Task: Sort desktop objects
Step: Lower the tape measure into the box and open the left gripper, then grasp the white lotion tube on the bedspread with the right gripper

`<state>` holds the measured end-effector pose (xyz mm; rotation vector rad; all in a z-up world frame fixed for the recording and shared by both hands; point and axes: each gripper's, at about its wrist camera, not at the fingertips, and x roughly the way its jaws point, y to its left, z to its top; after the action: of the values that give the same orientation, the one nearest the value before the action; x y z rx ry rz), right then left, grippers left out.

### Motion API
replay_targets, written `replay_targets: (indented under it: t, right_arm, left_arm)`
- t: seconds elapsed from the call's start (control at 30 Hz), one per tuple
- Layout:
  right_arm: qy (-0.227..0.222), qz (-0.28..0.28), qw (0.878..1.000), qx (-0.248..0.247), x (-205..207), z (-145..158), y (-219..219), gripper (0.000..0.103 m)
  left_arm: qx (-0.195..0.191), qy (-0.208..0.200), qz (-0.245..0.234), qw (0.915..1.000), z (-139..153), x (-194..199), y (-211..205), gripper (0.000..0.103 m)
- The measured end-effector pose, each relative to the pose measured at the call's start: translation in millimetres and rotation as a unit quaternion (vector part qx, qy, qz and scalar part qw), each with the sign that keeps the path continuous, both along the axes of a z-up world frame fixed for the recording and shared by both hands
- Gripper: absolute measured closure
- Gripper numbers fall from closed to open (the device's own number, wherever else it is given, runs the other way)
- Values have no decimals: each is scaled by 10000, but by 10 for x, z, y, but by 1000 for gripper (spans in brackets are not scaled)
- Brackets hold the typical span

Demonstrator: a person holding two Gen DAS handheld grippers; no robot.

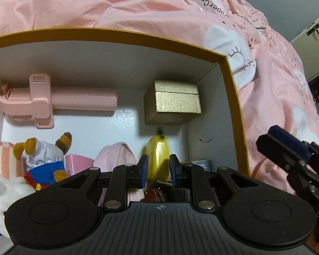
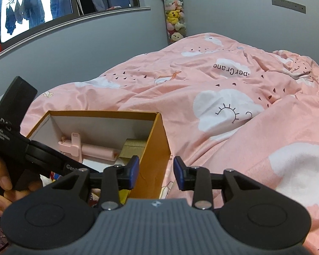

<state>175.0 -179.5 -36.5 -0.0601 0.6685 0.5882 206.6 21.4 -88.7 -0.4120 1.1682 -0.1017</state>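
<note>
An open box with an orange rim [image 1: 117,34] and white inner walls rests on a pink duvet. Inside, my left gripper [image 1: 158,170] is shut on a yellow banana-shaped toy [image 1: 158,153], which stands upright between the blue pads. Deeper in the box lie a pink folding stick with a clip [image 1: 53,99] and a small gold box [image 1: 174,99]. My right gripper [image 2: 156,170] hovers open outside the box's near right corner [image 2: 155,140], with nothing between its fingers. One of its fingers [image 1: 285,142] shows at the right of the left wrist view.
Near the box's front left sit a plush bear in a chef hat [image 1: 44,159], a white plush [image 1: 2,191], a pink cup [image 1: 78,163] and a pink pouch [image 1: 117,155]. A hand [image 2: 2,178] holds the left gripper. The duvet [image 2: 244,127] spreads right of the box.
</note>
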Motion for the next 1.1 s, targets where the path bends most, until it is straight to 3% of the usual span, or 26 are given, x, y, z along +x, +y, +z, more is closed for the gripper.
replay_targets:
  t: [0.3,0.47,0.7,0.8,0.93,1.1]
  right_arm:
    - [39,10,10000,46,-92,8,-7,66]
    - [103,96,9998,159,-205,80,-3,66]
    - [189,59,9986,500,-540,272,-49,65]
    - [243,153,9980,556,-760,312,-48,65]
    - [385,140,9978,522,-1003,305,-63,65]
    - [722,-14,9973,136,-1239,77,-48,66]
  left_arm:
    - [29,-106,-37,9999,45,-60,-48,80]
    - [228,-615,-83,9978,373,-302,-15,80]
    - [346,-1499,-185,9879,907,-859,-21,80]
    - [467,-1674,-300,9843,997,-1096,-97,80]
    - [568,-1626,-427,9841,955,-1383,-204,80]
    - [494,-1181,-581,9901,664,-1576,-292,80]
